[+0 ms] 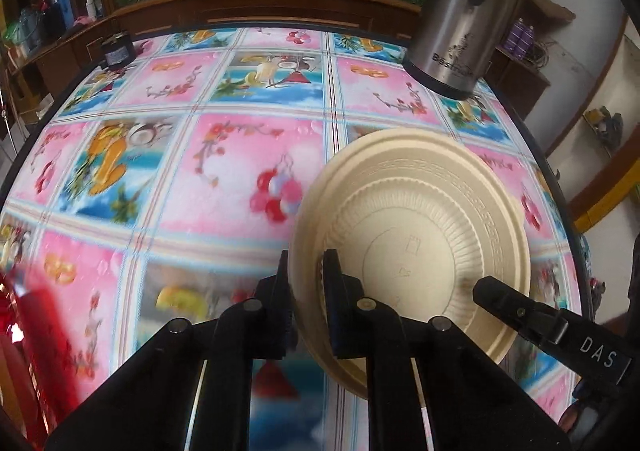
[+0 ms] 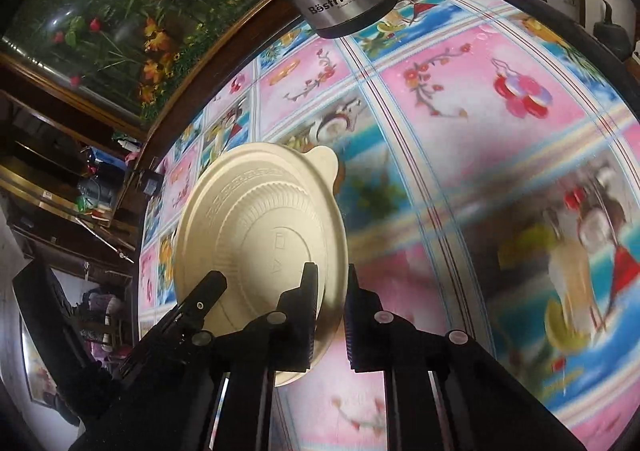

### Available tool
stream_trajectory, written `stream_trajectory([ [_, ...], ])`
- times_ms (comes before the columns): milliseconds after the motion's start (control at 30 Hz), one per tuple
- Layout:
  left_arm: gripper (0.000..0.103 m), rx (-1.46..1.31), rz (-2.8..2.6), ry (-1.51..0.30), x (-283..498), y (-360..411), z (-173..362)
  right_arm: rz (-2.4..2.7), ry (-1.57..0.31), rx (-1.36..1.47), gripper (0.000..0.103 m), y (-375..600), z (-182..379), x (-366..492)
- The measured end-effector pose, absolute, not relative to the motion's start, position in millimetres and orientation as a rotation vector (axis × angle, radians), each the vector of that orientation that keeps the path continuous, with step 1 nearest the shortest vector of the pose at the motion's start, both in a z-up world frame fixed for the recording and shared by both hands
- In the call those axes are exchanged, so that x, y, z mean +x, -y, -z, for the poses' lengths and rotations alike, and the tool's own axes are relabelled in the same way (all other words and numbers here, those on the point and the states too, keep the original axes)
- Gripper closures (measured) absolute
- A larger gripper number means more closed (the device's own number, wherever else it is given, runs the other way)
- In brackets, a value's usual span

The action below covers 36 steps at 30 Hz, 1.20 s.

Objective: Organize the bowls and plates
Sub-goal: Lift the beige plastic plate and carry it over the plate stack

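My left gripper [image 1: 306, 271] is pinched on the near-left rim of the cream plate [image 1: 420, 227], one finger outside the edge and the other inside the dish. From the opposite side my right gripper [image 2: 330, 291] bites the same plate [image 2: 260, 227] on its near-right rim, its fingers pressed together with the thin edge between them. In the left wrist view a black finger of the right tool, on a body marked DAS, lies across the plate's right part; in the right wrist view a finger of the left tool lies across its lower left. The plate is round, ribbed around its well, with a small tab [image 2: 323, 161] on its far edge, and it sits over the pink and blue patterned tablecloth [image 1: 224, 155]; I cannot tell whether it touches the cloth. A steel kettle [image 1: 456, 23] stands beyond the plate near the far table edge, and a small dark jar [image 1: 117, 50] sits at the far-left corner.
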<state>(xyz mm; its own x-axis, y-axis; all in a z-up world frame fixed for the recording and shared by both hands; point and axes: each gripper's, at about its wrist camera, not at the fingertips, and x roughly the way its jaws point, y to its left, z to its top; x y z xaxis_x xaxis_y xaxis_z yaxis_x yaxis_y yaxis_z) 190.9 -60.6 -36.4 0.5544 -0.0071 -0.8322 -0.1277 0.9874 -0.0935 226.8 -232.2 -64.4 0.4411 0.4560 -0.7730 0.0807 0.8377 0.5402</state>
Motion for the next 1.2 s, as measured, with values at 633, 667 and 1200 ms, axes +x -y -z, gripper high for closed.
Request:
stream_trajectory([
  [633,0.091,-0.080,-0.030,-0.948,53,63,40,-0.241,-1.053,0.521,0.091,229,59,70],
  [667,0.090,-0.081,-0.029,-0.948,47,61,41,-0.242,-1.054,0.523,0.091,228,60,65],
  [1200,0.090,-0.091,-0.056,-0.933,10,34,42,-0.270,-1.054,0.478,0.091,198,59,32],
])
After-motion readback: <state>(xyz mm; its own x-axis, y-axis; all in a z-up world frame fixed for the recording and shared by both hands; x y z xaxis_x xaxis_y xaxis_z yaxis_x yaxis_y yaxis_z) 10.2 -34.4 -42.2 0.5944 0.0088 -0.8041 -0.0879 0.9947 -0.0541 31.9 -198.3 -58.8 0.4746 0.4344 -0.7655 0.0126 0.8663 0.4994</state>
